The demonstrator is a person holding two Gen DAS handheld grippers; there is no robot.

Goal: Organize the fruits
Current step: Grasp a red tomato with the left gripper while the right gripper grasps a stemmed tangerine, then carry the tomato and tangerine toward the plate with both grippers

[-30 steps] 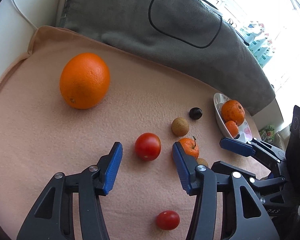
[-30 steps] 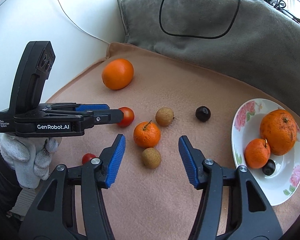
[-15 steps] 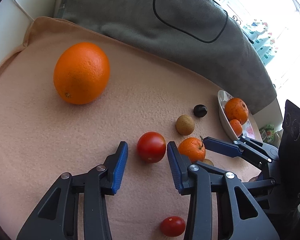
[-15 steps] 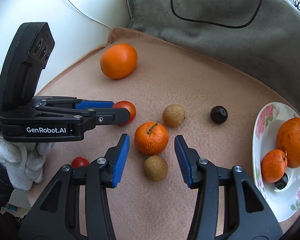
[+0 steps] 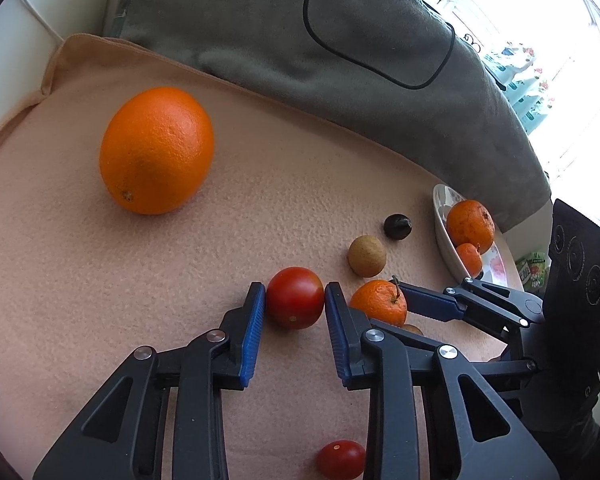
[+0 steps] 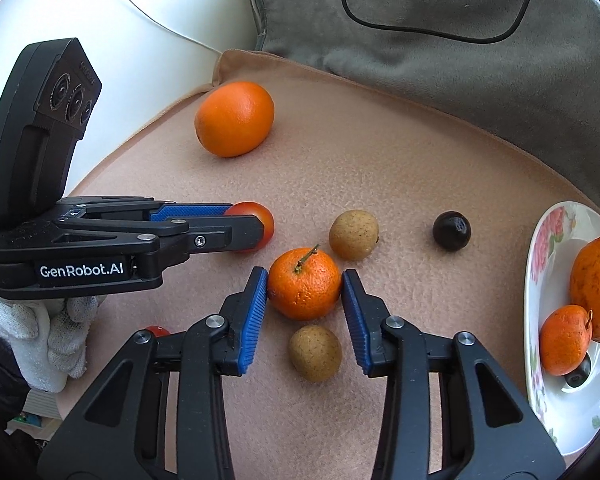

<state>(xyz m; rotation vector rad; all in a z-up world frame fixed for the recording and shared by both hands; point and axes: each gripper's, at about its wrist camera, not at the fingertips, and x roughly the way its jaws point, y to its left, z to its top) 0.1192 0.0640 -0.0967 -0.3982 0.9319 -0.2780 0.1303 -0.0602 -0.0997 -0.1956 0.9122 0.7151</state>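
Observation:
My left gripper [image 5: 295, 298] is shut on a red tomato [image 5: 295, 297] that rests on the peach cloth; it also shows in the right wrist view [image 6: 260, 222]. My right gripper [image 6: 305, 283] has closed onto a small stemmed mandarin [image 6: 304, 283], both pads touching it; the mandarin also shows in the left wrist view [image 5: 378, 301]. A large orange [image 5: 156, 150] lies at the far left. A flowered plate [image 6: 548, 248] at the right holds two oranges and a dark fruit.
Two brown longans [image 6: 354, 235] [image 6: 315, 352], a dark round fruit [image 6: 451, 230] and a small cherry tomato [image 5: 340, 459] lie on the cloth. A grey cushion [image 6: 440, 20] with a black cable lies behind. A white wall bounds the left.
Both grippers moved forward and closed: the left one onto the red tomato, the right one onto the stemmed mandarin.

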